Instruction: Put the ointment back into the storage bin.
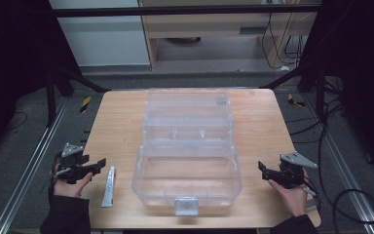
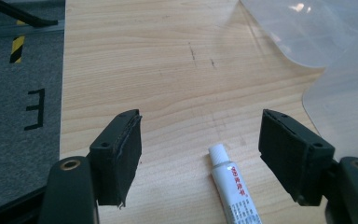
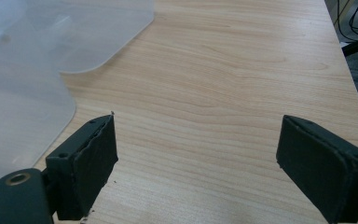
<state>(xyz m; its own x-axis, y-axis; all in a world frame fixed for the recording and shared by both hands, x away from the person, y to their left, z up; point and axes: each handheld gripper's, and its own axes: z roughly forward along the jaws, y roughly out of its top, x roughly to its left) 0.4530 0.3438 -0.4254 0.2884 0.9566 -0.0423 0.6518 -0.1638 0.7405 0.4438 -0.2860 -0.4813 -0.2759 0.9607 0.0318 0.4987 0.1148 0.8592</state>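
Both grippers' fingers stand wide, empty. Lower the left gripper [image 2: 200, 156] squarely over the tube [image 2: 233, 189], closing across its body.

A wooden table [image 1: 117, 122] stands on grey carpet [image 1: 24, 146], with pale cabinets [image 1: 112, 44] behind, dimly lit.

Tube [image 2: 233, 186] cut off below.

Place: robotics lab
Signs: aluminium rails [image 1: 27, 168], trailing cables [image 1: 355, 204], hazard tape [image 1: 84, 104] on grey carpet [image 1: 9, 146]
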